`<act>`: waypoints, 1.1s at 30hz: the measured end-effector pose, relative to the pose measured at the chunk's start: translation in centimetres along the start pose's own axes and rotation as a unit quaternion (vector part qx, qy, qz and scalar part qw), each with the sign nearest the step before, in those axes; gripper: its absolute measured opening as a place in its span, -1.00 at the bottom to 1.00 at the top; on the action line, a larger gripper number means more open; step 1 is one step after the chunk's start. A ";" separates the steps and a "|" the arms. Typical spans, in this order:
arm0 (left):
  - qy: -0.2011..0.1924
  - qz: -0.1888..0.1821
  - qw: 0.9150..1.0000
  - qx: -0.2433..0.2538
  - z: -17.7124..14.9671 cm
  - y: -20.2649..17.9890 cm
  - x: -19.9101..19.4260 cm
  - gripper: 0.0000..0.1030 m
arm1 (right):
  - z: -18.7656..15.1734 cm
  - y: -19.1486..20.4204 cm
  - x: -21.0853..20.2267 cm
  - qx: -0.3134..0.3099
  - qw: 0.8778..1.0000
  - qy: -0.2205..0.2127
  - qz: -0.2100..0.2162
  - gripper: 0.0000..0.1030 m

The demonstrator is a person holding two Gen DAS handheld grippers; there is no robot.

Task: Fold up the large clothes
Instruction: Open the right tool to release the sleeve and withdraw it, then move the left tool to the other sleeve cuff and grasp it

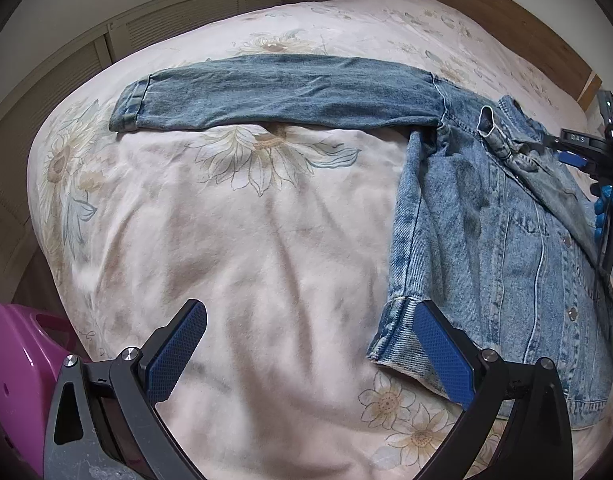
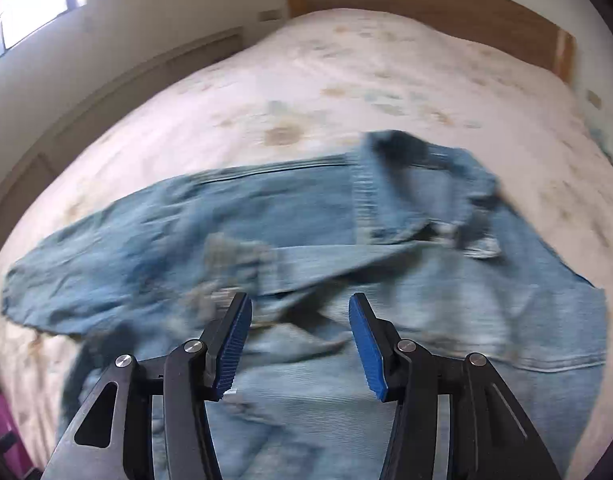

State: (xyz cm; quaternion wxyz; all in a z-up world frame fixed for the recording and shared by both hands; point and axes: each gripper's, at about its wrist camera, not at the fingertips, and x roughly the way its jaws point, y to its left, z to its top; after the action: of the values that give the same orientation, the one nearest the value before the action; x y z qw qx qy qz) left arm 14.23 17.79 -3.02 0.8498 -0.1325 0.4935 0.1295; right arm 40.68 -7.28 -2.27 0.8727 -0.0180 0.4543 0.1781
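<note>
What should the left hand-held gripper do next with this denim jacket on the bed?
Probably take the cuff of the sleeve and fold it across the denim jacket. That sleeve lies straight out over the floral bedspread, while the jacket's near side already looks folded in. The left hand-held gripper is open and empty; the right hand-held gripper is open above the body.

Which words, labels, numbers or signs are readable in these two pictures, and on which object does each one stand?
"CAS": small letters on the black device at the right edge of the left wrist view; the reading is uncertain.
Denim jacket: no label or brand readable; its metal buttons are too small to read.
Floral bedspread: no text.
Right wrist view: blurred, nothing readable.
</note>
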 end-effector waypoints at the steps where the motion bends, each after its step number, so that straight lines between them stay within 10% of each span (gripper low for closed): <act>1: 0.002 -0.001 1.000 0.005 0.0 -0.2 0.2 0.98 | 0.0 -1.8 0.3 0.018 1.000 0.002 -0.022 0.03; 6: 0.009 -0.004 1.000 0.020 0.2 -0.8 0.6 0.98 | -1.2 -7.6 2.4 0.072 0.993 0.036 -0.090 0.03; 12: -0.023 -0.002 1.000 0.021 0.6 -1.2 -0.9 0.98 | -2.3 -6.3 3.2 0.055 0.996 0.058 -0.042 0.06; 33: -0.089 -0.049 0.995 0.019 -0.7 -2.0 -9.4 0.98 | -12.0 -11.8 -9.0 0.128 0.988 0.040 -0.078 0.06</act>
State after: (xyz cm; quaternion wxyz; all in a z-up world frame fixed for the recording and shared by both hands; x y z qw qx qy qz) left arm 9.84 14.80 5.07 0.8980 -0.1280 0.4113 0.0897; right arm 30.38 -23.26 -3.67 0.8600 0.0517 0.5053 0.0489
